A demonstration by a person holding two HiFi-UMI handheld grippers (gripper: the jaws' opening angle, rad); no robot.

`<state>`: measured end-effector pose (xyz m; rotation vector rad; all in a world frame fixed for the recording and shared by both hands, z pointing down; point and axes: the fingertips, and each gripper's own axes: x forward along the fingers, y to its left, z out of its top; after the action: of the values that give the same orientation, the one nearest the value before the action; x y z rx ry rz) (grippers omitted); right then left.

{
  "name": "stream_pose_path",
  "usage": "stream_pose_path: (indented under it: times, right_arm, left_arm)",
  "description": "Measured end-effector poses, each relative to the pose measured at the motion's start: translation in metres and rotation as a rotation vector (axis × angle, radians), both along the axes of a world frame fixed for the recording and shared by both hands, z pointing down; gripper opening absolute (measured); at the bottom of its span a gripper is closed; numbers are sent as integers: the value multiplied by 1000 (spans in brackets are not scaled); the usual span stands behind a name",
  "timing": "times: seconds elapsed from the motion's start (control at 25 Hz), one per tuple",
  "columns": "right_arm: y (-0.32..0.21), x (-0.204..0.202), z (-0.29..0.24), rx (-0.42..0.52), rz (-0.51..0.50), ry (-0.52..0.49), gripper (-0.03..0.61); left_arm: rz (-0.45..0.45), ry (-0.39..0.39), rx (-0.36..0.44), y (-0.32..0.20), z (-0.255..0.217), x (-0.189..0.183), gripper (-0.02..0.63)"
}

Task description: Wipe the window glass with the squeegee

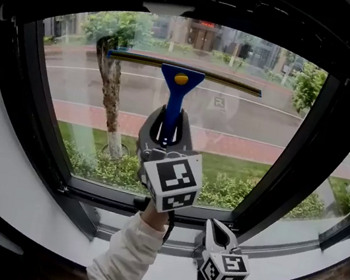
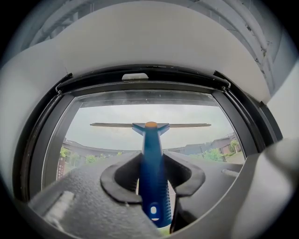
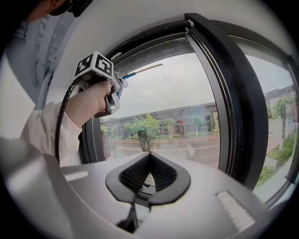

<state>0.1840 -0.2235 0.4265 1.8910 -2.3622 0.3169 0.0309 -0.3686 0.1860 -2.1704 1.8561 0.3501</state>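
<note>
your left hand-held gripper (image 1: 168, 127) is clamped on the blue handle (image 2: 152, 161) of the squeegee (image 1: 181, 80), its jaws pressing in from both sides low on the handle, so the tool stands upright and the long blade (image 1: 238, 85) lies level across the upper part of the window glass (image 1: 249, 136); gripping that low gives you reach, putting the blade high, near the top of the frame (image 1: 28, 77), while your arm comes up from below; the blade looks to be at or against the pane, though contact is hard to confirm; judged from this, you are at the top of a downward pull, with most of the glass below the blade yet to be covered; your right hand-held gripper (image 3: 147, 173) has its jaws drawn together on nothing and sits low by the sill (image 1: 274, 264), right of the left one and nearer you, out of the stroke's path; hold the blade level, since a tilt would likely leave streaks
</note>
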Motion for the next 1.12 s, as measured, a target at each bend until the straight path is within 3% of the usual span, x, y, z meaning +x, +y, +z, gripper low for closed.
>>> stream_pose_path:
  times: [1.12]
  right_arm:
    - [7, -30, 45, -96, -41, 59, 5]
  left_arm:
    - [7, -64, -232, -1, 182, 5, 146]
